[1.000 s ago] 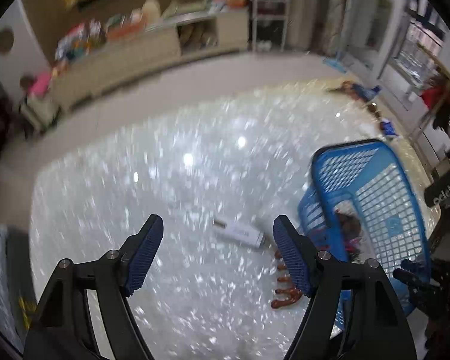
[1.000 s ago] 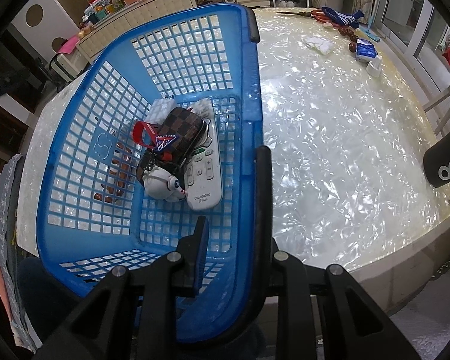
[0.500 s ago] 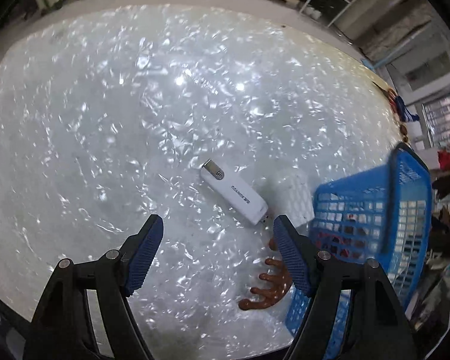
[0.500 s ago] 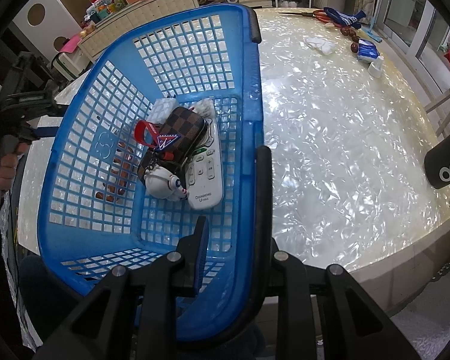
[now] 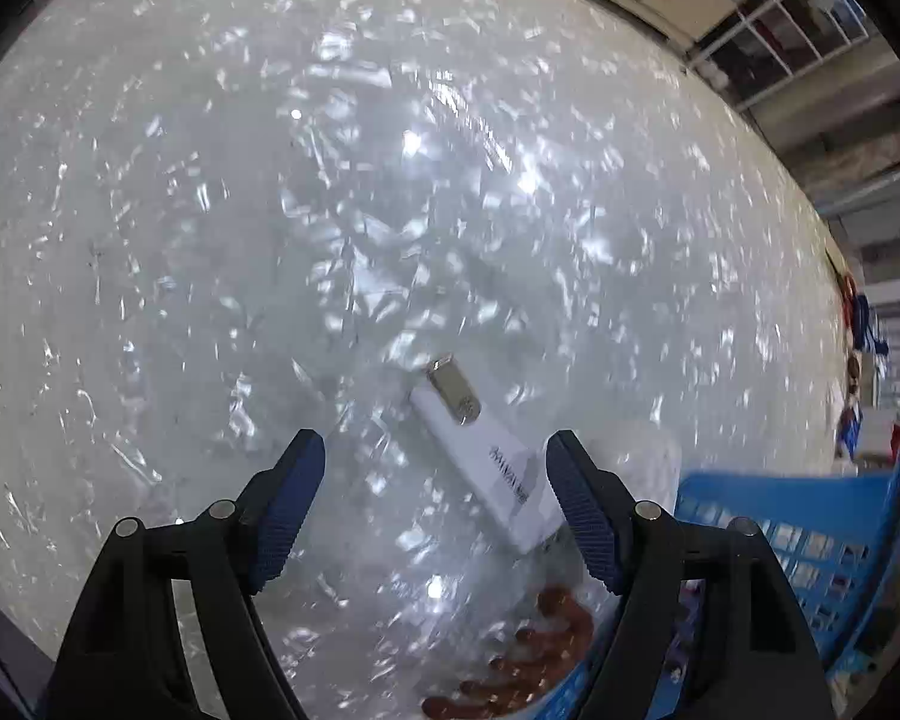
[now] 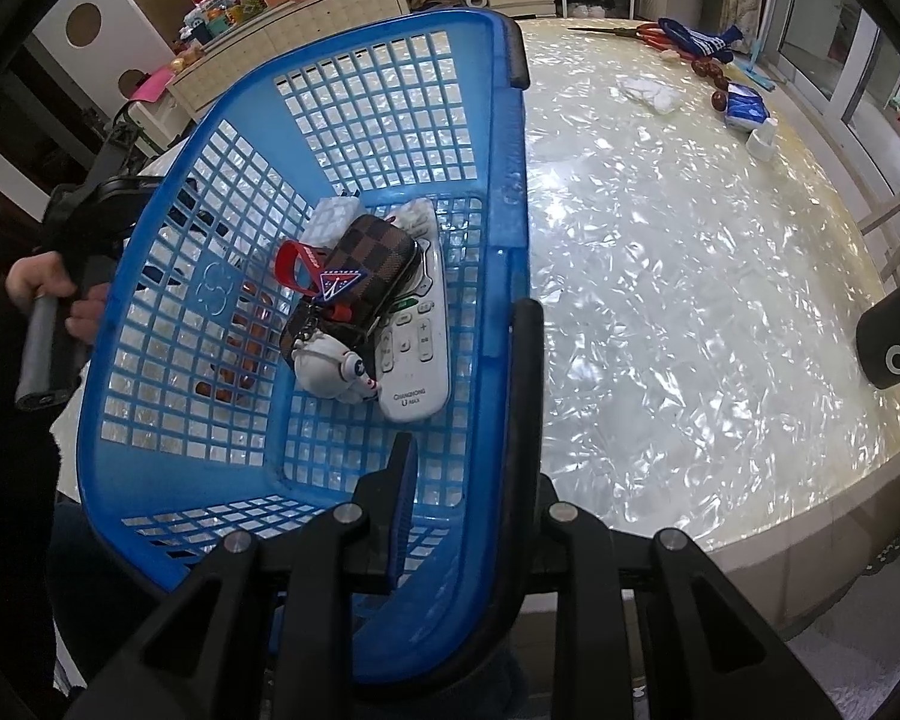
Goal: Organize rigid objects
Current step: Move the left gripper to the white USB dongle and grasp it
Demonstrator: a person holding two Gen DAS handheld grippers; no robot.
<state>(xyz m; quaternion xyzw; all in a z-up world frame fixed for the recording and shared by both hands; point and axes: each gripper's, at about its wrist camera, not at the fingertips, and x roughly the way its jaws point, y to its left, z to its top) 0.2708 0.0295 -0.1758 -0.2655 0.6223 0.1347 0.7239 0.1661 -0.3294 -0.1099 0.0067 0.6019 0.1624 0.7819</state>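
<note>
Hand (image 6: 48,294) on the far left holds the handle of the left gripper (image 5: 435,495). Its jaws are spread wide over the shiny surface (image 5: 270,210) and hold nothing. The white stick (image 5: 486,459) with a silver cap lies flat between them, closer to the right jaw, so it looks ready to be picked up. A brown toy (image 5: 522,660) lies near, beside the blue basket (image 6: 504,180). The right gripper (image 6: 465,426) is squeezed tight on the basket's right rim, likely to keep it steady. Inside lie a checkered pouch (image 6: 360,276) and a white remote (image 6: 417,336).
</note>
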